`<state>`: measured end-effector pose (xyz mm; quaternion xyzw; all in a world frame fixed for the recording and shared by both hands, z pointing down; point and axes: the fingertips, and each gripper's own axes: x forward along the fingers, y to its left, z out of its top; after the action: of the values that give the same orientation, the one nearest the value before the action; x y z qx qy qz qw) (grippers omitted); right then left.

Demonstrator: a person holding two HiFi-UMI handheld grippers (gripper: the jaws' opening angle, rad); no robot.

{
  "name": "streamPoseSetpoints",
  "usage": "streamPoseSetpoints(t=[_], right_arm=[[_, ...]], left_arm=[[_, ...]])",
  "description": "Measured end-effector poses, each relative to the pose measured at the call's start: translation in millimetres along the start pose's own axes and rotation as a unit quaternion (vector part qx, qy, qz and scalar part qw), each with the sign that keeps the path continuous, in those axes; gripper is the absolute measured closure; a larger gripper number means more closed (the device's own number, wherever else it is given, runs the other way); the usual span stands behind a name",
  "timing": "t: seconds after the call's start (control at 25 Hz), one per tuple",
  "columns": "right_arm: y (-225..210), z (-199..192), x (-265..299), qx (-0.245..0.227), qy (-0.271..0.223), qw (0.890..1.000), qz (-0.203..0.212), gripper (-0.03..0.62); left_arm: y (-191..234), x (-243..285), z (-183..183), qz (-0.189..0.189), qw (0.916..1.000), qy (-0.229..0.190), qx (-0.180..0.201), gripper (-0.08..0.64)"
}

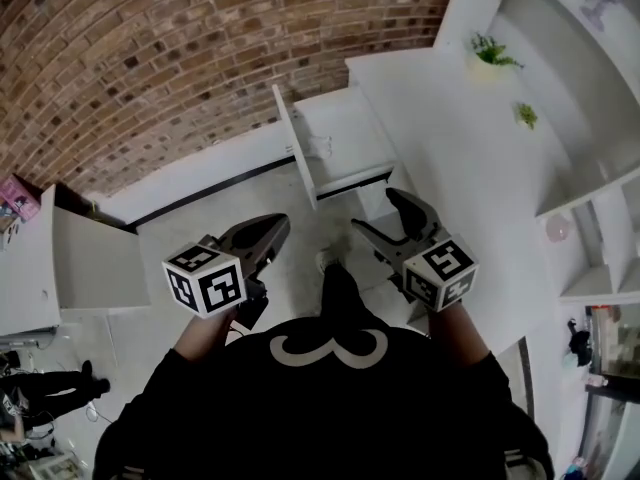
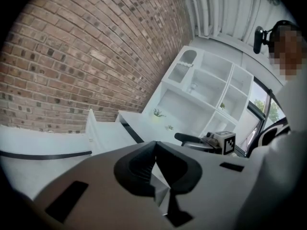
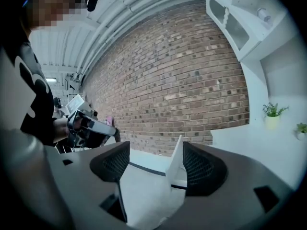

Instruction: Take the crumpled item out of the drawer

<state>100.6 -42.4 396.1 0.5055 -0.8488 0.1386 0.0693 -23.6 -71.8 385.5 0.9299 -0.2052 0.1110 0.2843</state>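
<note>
White drawer (image 1: 350,133) hangs open just beyond both tools; I can't make out the crumpled item inside. My right gripper (image 1: 378,213), jaws apart and empty, looks nearer its opening; left gripper (image 1: 281,224) is pinched closed.

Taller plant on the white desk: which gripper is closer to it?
Right. The right gripper, open, hangs beside the white desk, below-left of the taller plant in the head view; the left gripper, shut, is farther left.
</note>
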Motion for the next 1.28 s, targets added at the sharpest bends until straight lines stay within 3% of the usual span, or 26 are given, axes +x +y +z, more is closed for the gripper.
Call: streamPoseSetpoints(t=[0.4, 0.68, 0.92, 1.28], right_arm=[[-72.8, -19.6, 130.3, 0.021, 0.074, 0.996, 0.043, 0.259], [-130.4, -70.7, 209.9, 0.031, 0.158, 0.986, 0.05, 0.258], [-161.2, -127.2, 261.7, 0.015, 0.252, 0.965, 0.069, 0.258], [-194.0, -193.3, 317.3, 0.004, 0.354, 0.931, 0.089, 0.268]], left_arm=[[83.5, 30.4, 44.3, 0.072, 0.9973, 0.003, -0.014, 0.557], [134.5, 56.9, 72.8, 0.098, 0.9948, -0.003, -0.028, 0.557], [176.1, 80.8, 91.3, 0.123, 0.9919, 0.004, -0.032, 0.557], [226.7, 106.7, 101.4, 0.139, 0.9885, 0.008, -0.059, 0.557]])
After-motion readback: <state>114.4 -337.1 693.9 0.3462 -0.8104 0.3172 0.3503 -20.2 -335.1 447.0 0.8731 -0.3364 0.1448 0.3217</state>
